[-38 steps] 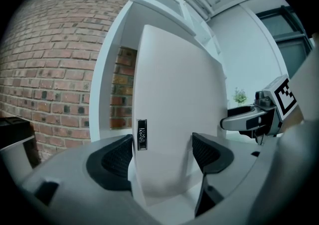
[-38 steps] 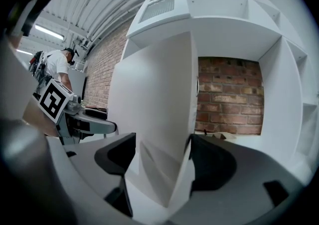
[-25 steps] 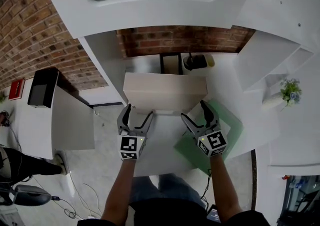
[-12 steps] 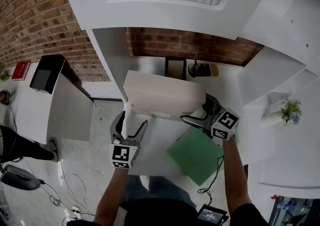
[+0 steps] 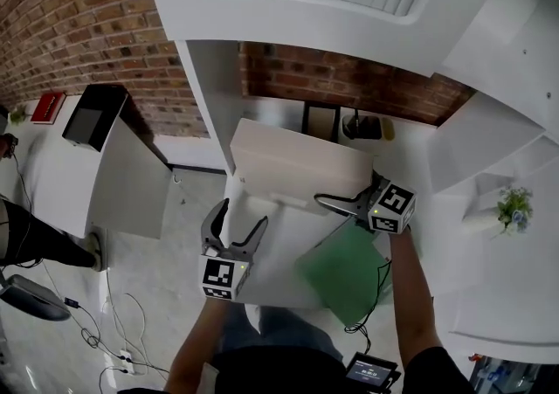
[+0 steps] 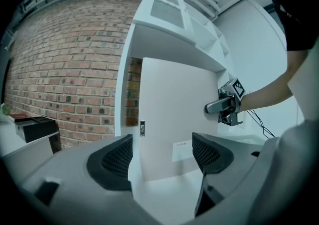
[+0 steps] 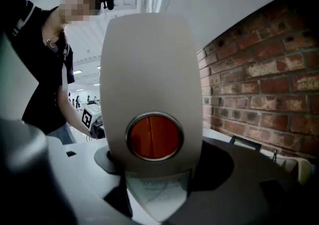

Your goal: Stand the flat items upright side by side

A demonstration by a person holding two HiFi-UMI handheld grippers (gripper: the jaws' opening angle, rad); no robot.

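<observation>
A white binder (image 5: 297, 169) stands upright on its long edge on the white table (image 5: 279, 248). My right gripper (image 5: 347, 197) is at its right end, jaws on either side of the spine and closing on it. In the right gripper view the spine (image 7: 152, 69), with its orange-lined finger hole, fills the gap between the jaws of the right gripper (image 7: 154, 169). A green flat folder (image 5: 345, 270) lies flat near the table's front right. My left gripper (image 5: 242, 214) hangs open, nearer the person than the binder's left end. In its own view the left gripper (image 6: 162, 156) faces the binder (image 6: 174, 119) with nothing between its jaws.
A white shelf upright (image 5: 210, 113) rises just left of the binder, with a brick wall (image 5: 349, 78) behind. Black file holders (image 5: 321, 121) and a dark object (image 5: 362, 127) sit at the back. A small plant (image 5: 514, 206) is at right, a black box (image 5: 92, 117) on the left counter.
My right gripper moved from beside the green folder to the binder's right end. My left gripper drew back from the binder's left edge toward the person.
</observation>
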